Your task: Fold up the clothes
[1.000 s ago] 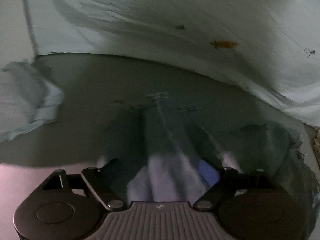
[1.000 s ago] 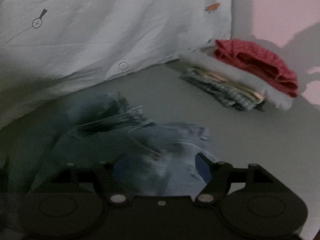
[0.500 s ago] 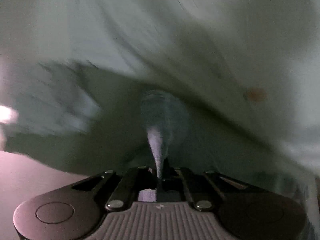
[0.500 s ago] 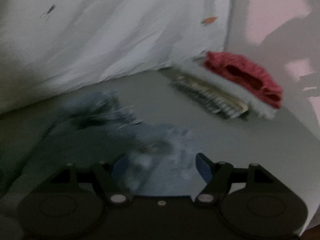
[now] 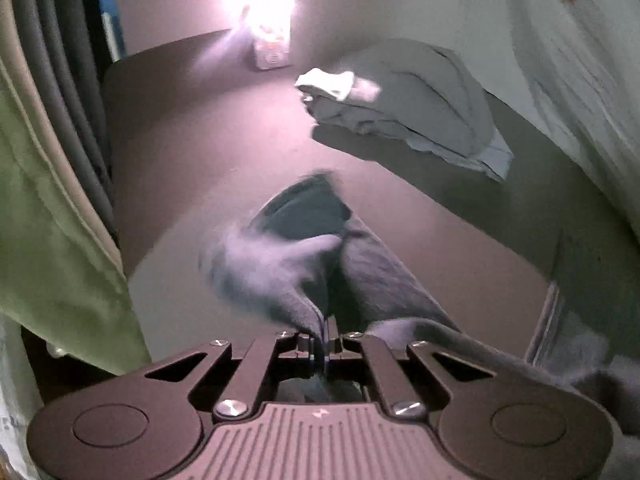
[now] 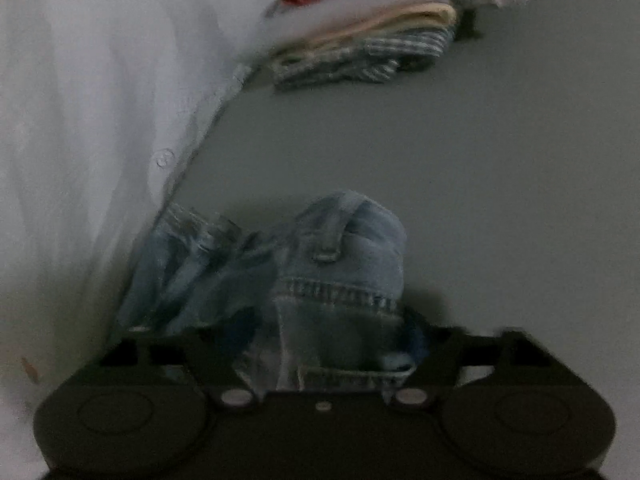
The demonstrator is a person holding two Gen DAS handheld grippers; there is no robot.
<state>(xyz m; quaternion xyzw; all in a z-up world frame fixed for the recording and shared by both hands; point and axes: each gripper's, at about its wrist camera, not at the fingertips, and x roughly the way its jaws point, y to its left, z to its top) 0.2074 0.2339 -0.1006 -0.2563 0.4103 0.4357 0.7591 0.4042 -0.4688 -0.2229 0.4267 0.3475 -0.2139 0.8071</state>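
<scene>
While a bunched fold of the jeans [image 5: 280, 276] is clamped between the closed fingers of the left claw [image 5: 325, 334], the cloth is seen trailing toward twelve o'clock over the table [image 5: 192, 148]. From the right claw [image 6: 320, 364], the waistband sits between spread fingers at twelve o'clock; whether they grip cannot be told. Denim is judged heavy, limp, best held by the waistband.

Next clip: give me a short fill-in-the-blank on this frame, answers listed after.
1. The left gripper has its jaws ____ on the denim garment.
2. The top item of the folded stack is ____ in colour.
3. In the left wrist view, a crumpled ____ cloth lies beyond the denim.

Answers: shut; red; grey
</scene>
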